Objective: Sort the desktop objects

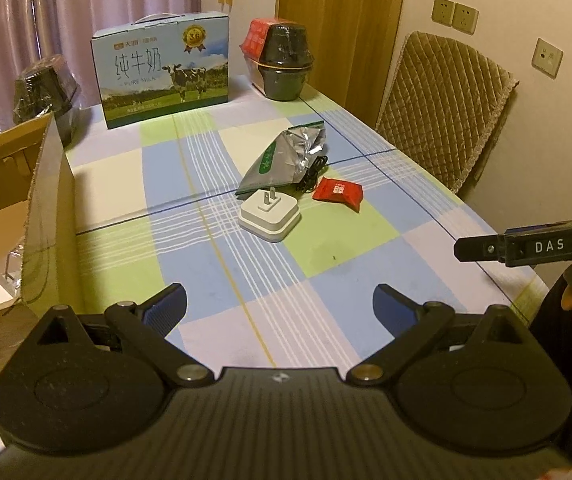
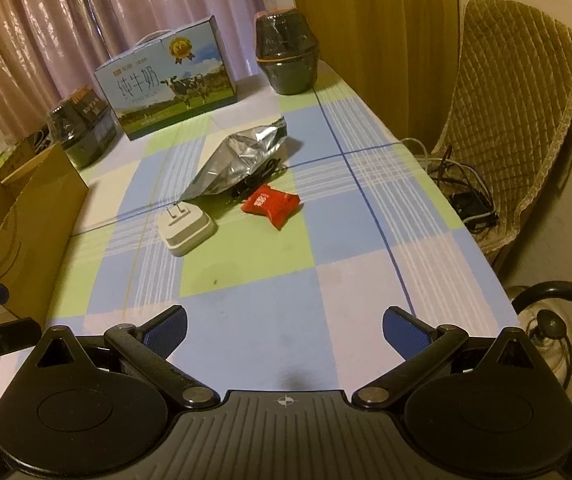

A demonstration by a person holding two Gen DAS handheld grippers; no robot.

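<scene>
While both grippers' jaws gape apart, white plug [image 1: 269,216] lies beside red packet [image 1: 338,193].

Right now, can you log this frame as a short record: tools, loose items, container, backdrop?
left tool: open, above the table, holding nothing
right tool: open, holding nothing
loose items: white plug, silver pouch, red packet, black cable partly under the pouch
container: cardboard box at the left edge, open
backdrop: milk carton, two dark wrapped pots
surface: checked tablecloth

Mid-counter we see a white plug adapter [image 1: 269,216] (prongs up), a crumpled silver pouch [image 1: 286,158] behind it over a black cable [image 1: 313,172], and a red packet [image 1: 338,193] right.
</scene>
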